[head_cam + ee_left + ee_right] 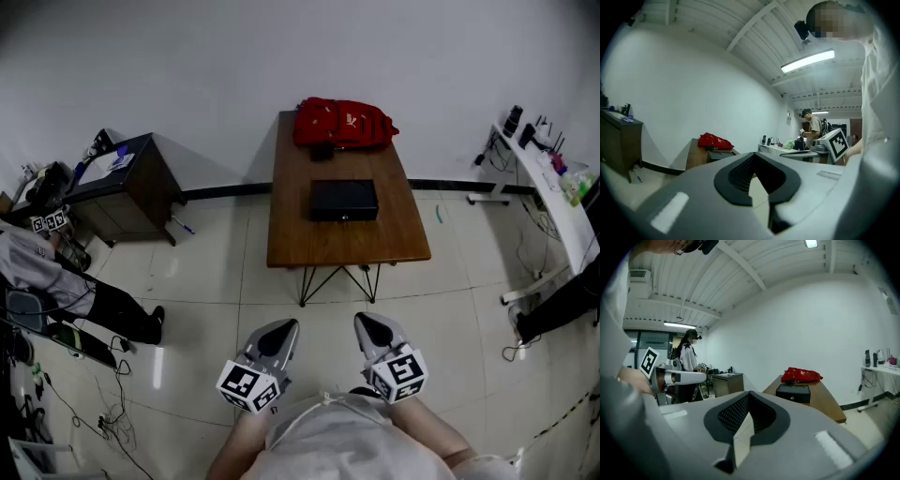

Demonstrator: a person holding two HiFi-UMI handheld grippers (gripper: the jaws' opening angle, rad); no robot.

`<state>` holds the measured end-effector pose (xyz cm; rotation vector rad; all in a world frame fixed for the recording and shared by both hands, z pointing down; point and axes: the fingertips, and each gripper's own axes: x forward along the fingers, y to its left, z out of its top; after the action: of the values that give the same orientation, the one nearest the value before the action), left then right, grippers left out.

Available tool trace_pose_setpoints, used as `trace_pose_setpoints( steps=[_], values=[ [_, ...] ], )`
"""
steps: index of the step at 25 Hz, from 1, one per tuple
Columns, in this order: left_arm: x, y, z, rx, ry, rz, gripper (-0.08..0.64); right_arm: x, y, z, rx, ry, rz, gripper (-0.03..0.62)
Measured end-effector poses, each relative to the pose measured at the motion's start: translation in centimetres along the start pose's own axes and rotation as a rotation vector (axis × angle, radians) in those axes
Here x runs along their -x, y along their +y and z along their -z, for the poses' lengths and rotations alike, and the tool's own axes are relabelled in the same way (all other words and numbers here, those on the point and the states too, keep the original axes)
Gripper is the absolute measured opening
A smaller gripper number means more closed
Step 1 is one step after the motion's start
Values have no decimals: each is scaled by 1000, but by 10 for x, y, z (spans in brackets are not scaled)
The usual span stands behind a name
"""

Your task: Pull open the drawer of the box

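A black box [344, 200] sits mid-way along a wooden table [309, 244], its front facing me with a small knob; its drawer looks closed. Behind it lies a red bag [342, 123]. My left gripper [278, 335] and right gripper [373, 330] are held side by side close to my body, over the tiled floor and well short of the table. Both are shut with nothing between the fingers. The right gripper view shows the right gripper [749, 393] with the box [793, 393] ahead. In the left gripper view, the left gripper [754, 154] points past the table's left side [696, 157].
A dark cabinet [127, 183] stands at the left wall, and a white desk [548, 202] with bottles stands at the right. A person [56, 281] is at the left with cables on the floor. Tiled floor lies between me and the table.
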<state>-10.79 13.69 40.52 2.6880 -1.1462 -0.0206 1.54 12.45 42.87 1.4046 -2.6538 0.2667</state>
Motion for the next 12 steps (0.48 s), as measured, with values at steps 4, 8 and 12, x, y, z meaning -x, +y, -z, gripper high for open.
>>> trace_pose_setpoints(
  steps=[4, 8, 12],
  values=[
    [3, 18, 6, 19, 8, 1, 6, -15, 2, 10, -49, 23, 15, 9],
    [-5, 32, 10, 37, 6, 1, 6, -28, -4, 13, -50, 45, 17, 9],
    [-31, 51, 8, 35, -5, 6, 6, -49, -23, 10, -37, 54, 20, 9]
  ],
)
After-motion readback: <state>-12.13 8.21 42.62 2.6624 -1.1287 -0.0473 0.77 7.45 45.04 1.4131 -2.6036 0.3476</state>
